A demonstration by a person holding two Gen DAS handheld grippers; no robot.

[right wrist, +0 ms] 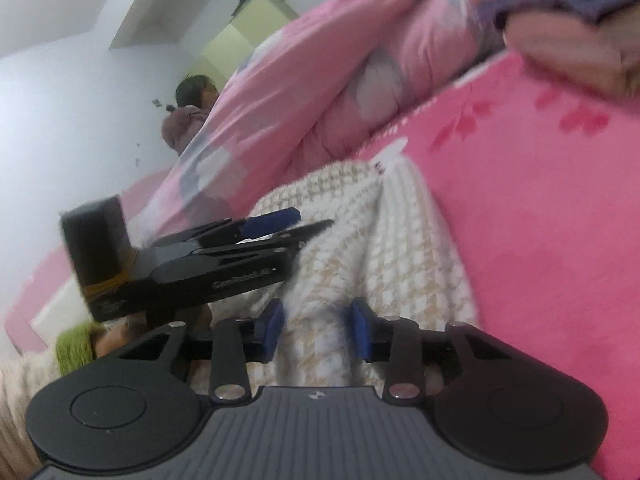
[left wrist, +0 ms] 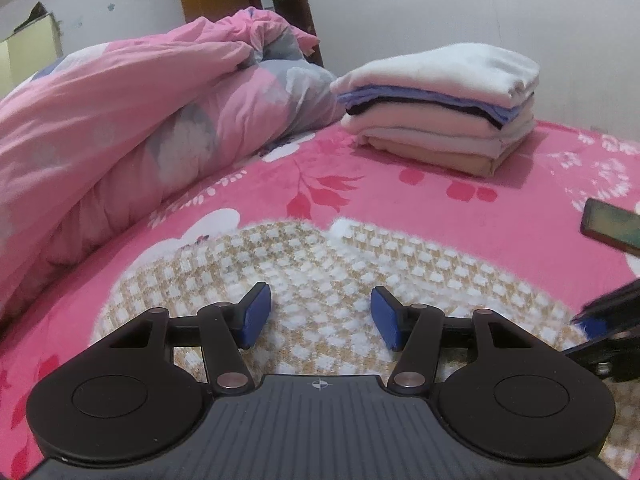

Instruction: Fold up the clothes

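Pink bedspread (left wrist: 460, 232) carries a checked knit (left wrist: 320, 264) and a folded stack (left wrist: 436, 108). Left gripper (left wrist: 320, 316) hovers spread above the knit. Right gripper (right wrist: 318, 330) straddles a raised fold, seemingly not clamped.

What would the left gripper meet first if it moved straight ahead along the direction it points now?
Most likely the checked knit garment: the left gripper, jaws open, hangs low over it. Past the garment lies the pink bedcover, then the folded stack. Its height above the knit is unclear.

Beige-and-white checked sweater (left wrist: 328, 280), flat on bed
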